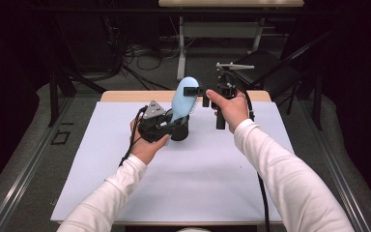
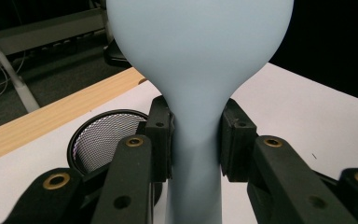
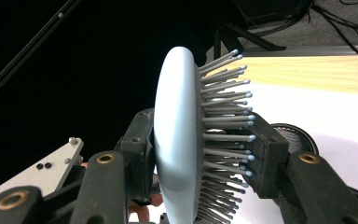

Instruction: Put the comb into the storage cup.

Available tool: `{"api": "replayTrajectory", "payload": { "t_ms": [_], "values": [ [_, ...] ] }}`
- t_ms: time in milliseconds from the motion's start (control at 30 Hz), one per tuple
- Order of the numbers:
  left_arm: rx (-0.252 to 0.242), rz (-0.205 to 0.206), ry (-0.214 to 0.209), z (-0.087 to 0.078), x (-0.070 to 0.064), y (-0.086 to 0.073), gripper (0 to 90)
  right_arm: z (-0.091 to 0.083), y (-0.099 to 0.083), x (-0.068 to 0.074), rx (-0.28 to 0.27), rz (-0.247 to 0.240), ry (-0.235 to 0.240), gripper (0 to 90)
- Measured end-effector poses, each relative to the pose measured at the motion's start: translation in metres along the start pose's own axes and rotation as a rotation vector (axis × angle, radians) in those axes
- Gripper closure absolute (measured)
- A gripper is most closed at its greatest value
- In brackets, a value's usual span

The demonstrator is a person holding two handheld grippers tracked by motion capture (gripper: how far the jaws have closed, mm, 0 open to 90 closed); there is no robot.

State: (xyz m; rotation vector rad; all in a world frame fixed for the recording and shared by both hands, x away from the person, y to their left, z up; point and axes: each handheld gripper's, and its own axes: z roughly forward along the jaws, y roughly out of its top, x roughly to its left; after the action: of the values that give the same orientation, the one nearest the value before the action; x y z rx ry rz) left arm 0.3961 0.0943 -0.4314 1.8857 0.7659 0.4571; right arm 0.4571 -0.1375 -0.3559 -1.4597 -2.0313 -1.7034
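Both grippers pinch the pale blue hairbrush (image 1: 182, 98) held above the table's (image 1: 125, 183) 12 o'clock half, your left gripper (image 1: 171, 123) on its neck, your right gripper (image 1: 198, 91) across back and bristles, so uneven pulling could bend bristles or drop it toward the mesh cup (image 2: 103, 140).

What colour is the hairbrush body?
Pale blue hairbrush, clearest in the left gripper view.

We see a pale blue plastic hairbrush (image 1: 181, 99) with grey, ball-tipped bristles (image 3: 223, 135), a black wire-mesh cup (image 2: 103, 140) with fine silvery weave, black jaws, a white table sheet (image 1: 193, 169), white sleeves (image 1: 290, 179), a light wood edge (image 2: 51, 116).
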Motion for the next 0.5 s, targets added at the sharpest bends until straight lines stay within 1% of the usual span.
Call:
{"api": "replayTrajectory", "payload": {
  "t_ms": [500],
  "values": [
    [-0.019,-0.009,-0.001,-0.001,-0.0009,-0.0017,68.0,-0.0002,0.0004,-0.0014,0.007,0.022,0.008,51.9]
  ]
}}
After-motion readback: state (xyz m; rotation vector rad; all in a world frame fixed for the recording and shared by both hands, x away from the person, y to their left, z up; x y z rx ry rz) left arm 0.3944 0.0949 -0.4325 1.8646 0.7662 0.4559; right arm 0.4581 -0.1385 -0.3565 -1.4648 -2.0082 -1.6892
